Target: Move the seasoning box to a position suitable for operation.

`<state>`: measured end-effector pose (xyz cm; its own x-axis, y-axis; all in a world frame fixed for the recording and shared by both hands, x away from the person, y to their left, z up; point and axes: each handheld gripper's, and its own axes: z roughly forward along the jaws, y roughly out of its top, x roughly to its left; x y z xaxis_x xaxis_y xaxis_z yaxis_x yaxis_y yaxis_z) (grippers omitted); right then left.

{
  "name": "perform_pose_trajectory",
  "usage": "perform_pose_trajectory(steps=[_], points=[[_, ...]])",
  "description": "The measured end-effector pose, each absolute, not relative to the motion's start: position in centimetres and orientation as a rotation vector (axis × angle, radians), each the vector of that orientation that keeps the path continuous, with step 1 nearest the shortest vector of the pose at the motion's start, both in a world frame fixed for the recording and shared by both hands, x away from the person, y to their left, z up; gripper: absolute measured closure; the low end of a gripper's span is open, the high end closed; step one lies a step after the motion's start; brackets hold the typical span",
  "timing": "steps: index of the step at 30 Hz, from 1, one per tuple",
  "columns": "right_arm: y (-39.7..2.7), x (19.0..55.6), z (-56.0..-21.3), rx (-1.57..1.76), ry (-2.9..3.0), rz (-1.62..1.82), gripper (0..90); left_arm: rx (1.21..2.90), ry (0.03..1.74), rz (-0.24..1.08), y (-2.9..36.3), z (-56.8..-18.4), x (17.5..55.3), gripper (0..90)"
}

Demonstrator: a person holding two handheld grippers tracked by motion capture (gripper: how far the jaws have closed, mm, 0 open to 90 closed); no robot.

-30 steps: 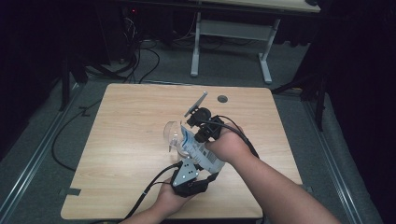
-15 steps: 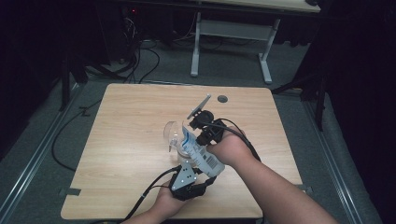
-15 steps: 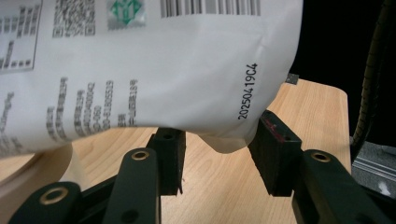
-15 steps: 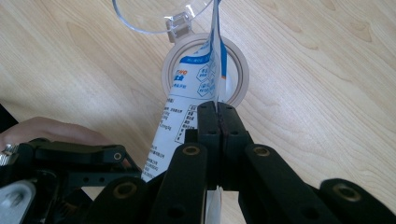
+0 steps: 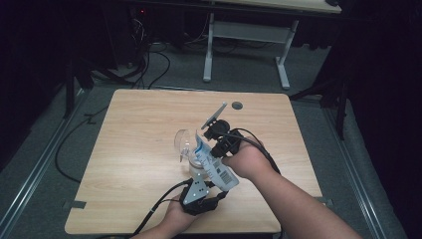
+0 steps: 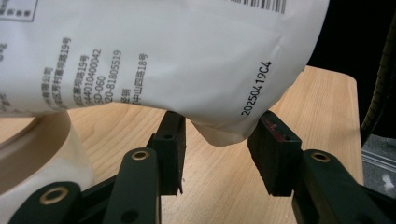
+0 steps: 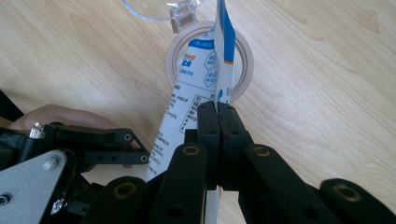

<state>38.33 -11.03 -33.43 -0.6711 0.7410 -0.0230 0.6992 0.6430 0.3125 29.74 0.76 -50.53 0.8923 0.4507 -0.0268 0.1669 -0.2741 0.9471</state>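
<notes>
On the wooden table (image 5: 139, 149), a clear hinged lid (image 5: 182, 141) is seen tipped open at the left of a round white jar (image 7: 210, 60), which stands near the table's middle. A white printed pouch (image 6: 154, 60) with blue markings is held tilted over the jar, its top end pointed into the mouth. The left gripper (image 6: 217, 140) is kept under the pouch's lower corner; its jaws stand apart on either side of that corner (whether the pads press it cannot be told). Further right, the right gripper (image 7: 218, 119) is clamped on the pouch's thin side edge, jaws together.
</notes>
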Motion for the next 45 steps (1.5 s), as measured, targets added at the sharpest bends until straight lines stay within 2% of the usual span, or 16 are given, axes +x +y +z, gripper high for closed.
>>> perform_pose_trajectory(steps=[18,34,45], points=[[-11.3,37.9,-33.6,1.216,2.709,0.412,90.0,1.878,0.499,0.279,0.8,-51.8,30.3,58.0],[-11.6,38.0,-33.6,1.218,2.706,0.434,90.0,1.886,0.478,0.277,0.6,-52.0,30.1,51.6],[-11.6,37.9,-33.4,1.197,2.708,0.437,90.0,1.894,0.484,0.295,1.5,-52.3,30.0,51.3]])
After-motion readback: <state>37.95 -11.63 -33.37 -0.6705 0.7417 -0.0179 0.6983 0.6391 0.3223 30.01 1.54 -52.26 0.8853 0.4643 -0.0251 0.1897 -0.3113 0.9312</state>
